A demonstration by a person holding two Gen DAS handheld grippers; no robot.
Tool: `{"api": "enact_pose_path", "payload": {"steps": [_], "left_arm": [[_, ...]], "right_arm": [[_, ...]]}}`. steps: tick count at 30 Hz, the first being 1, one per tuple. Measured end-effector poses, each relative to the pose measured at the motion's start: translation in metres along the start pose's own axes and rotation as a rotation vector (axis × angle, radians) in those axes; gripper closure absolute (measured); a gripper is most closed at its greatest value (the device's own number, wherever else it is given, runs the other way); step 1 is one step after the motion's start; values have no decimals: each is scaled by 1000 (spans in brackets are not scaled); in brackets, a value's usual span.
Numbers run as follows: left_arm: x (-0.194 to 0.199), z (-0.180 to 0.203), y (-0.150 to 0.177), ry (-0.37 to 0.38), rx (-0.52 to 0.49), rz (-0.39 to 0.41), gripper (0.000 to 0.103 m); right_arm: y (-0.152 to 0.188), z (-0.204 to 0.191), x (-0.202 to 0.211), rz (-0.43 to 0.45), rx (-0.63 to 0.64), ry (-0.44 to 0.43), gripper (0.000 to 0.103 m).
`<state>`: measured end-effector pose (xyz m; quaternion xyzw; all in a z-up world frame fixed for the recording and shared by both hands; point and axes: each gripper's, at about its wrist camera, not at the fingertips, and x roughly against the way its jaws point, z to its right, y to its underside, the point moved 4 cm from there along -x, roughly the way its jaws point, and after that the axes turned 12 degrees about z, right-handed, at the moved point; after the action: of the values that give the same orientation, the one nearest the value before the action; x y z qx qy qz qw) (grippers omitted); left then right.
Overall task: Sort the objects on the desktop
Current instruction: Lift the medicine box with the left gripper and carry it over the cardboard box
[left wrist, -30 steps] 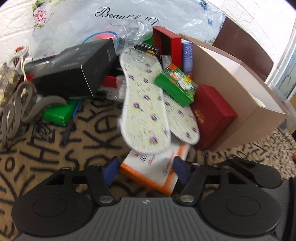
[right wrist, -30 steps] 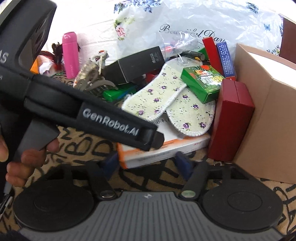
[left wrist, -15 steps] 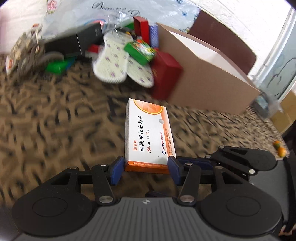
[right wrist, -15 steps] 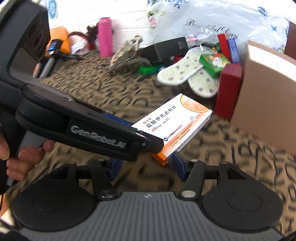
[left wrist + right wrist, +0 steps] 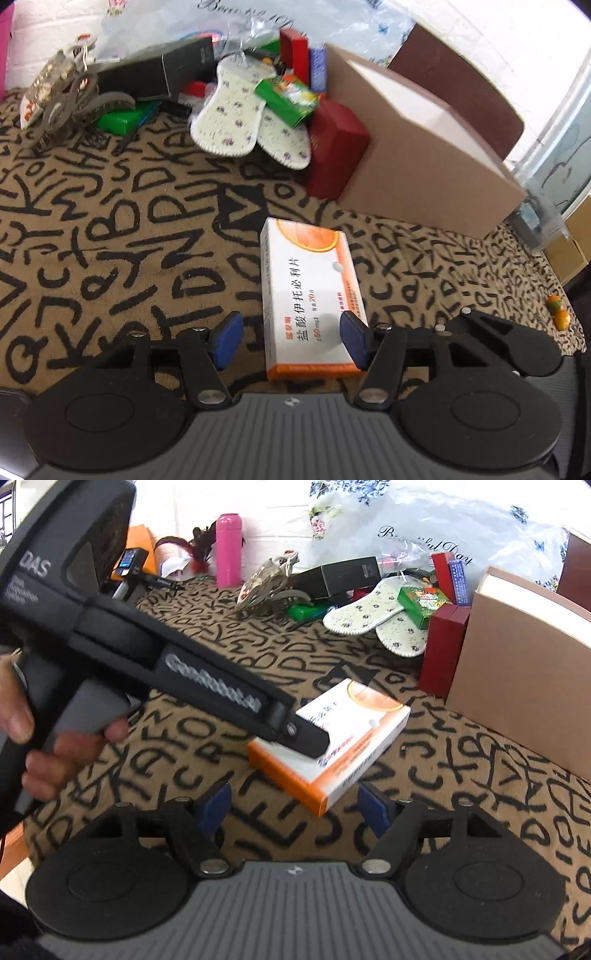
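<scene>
Left wrist view looks over a lettered tablecloth (image 5: 110, 229) with a cardboard box (image 5: 424, 166) ahead and to the right of the tool, its open top facing up. Ahead and left of the tool sits a heap: a black carton (image 5: 155, 74), two flowered insoles (image 5: 229, 114), a dark red box (image 5: 336, 147), a green box (image 5: 288, 98). Between the fingers of the left gripper (image 5: 291, 341) lies the orange-and-white medicine box (image 5: 308, 291), flat on the cloth; the jaws stand spread, the right pad touching or just beside its edge, the left pad apart from it. In the right wrist view the right gripper (image 5: 295, 806) hangs with its jaws spread and empty, the same medicine box (image 5: 328, 738) just ahead of it. To finish this placing well, I judge the left tool should draw straight back along the box's long side, keeping both pads off its edges so it is not dragged askew.
</scene>
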<state>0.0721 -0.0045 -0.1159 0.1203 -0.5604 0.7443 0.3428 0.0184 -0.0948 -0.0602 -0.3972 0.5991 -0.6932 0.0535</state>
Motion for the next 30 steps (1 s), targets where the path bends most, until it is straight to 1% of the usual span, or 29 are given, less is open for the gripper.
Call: {"api": "enact_pose_path", "payload": {"steps": [2,5,6,7,8,10,11,13,15,18,21,25,30], "left_arm": [[-2,0,0,15,11,2,41],[-5,2,0,37,0,-6,44],[-5,4,0,45,-1,-9,46],[-4,5,1,39,-5,-5,47],[-3,7,0,31,-8,-5,48],[2,11,-2,19,-10,9,57],[5,14,-4,20,-12,19,59],[15,25,-10,33,-24,49,60],[27,39,-18,51,-48,94,60],[45,61,-31,82,-88,175,60],[55,82,-49,116,-131,244,60],[43,103,-78,143,-169,296,60],[14,118,-110,161,-180,320,60]], "right_arm": [[-1,2,-6,1,-2,-1,29],[5,5,-15,5,-6,0,30],[5,5,-16,22,-5,2,32],[5,6,-17,28,-6,8,37],[4,7,-17,34,-9,20,39],[3,10,-15,35,-27,21,40],[3,12,-12,37,-40,21,41],[1,15,-5,48,-46,28,41],[-5,16,9,82,-37,40,42],[-20,20,34,148,-14,69,42],[-37,28,59,226,-5,95,42],[-59,50,74,305,-8,129,42],[-84,91,71,350,-36,167,42]]}}
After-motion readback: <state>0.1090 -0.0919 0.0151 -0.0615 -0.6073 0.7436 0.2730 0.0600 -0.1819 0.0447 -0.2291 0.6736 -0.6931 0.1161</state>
